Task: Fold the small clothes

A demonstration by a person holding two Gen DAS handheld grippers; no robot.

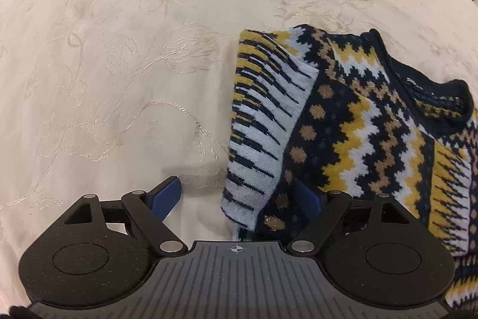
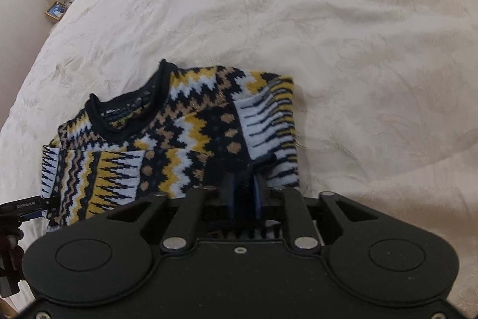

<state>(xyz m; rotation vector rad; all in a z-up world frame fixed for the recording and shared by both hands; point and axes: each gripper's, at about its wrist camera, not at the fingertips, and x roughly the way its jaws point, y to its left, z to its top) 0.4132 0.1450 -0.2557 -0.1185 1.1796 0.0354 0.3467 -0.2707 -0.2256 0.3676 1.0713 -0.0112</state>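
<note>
A small knitted sweater in navy, yellow, white and tan lies partly folded on a cream bedspread, collar toward the far side. In the left wrist view my left gripper is open, its blue fingers spread; the sweater's near left edge, with a sleeve folded over, lies between them. In the right wrist view the sweater lies ahead and left; my right gripper is shut on its near right edge, by the folded sleeve. The left gripper's tip shows at the sweater's left edge.
The embroidered bedspread spreads wide on all sides of the sweater. Beyond the bed's far left edge stands a shelf with a picture frame and small items.
</note>
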